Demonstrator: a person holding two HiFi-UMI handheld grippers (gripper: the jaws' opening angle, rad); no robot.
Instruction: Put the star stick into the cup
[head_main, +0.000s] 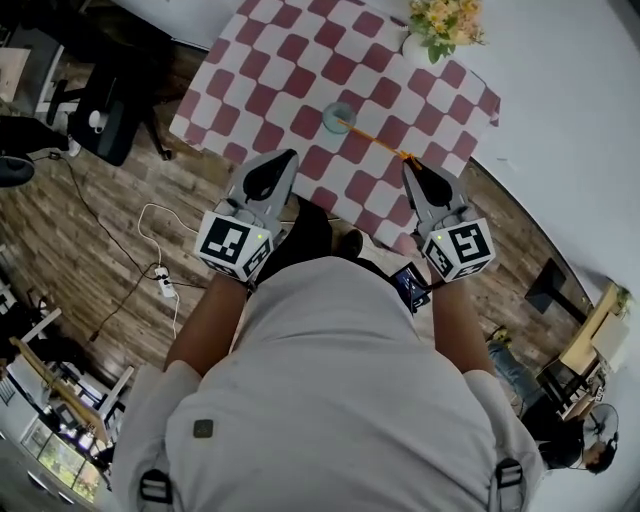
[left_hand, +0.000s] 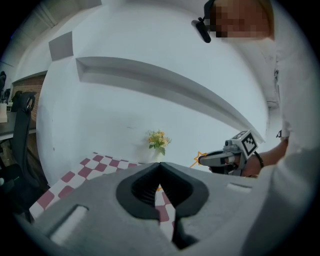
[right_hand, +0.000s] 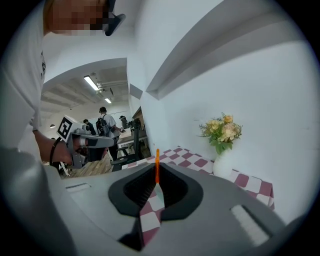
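Observation:
A pale blue cup (head_main: 338, 118) stands on the red-and-white checked tablecloth (head_main: 300, 60). The thin orange star stick (head_main: 375, 138) runs from the cup's mouth back to my right gripper (head_main: 408, 165), which is shut on it. I cannot tell whether its far end is inside the cup. In the left gripper view the yellow star (left_hand: 199, 157) sits right at the right gripper's tip. In the right gripper view the stick (right_hand: 157, 162) rises from between the closed jaws. My left gripper (head_main: 290, 155) is shut and empty, at the table's near edge, left of the cup.
A white vase of yellow flowers (head_main: 440, 25) stands at the table's far right corner by the white wall. An office chair (head_main: 110, 100) is left of the table. A white power strip and cable (head_main: 162, 282) lie on the wooden floor.

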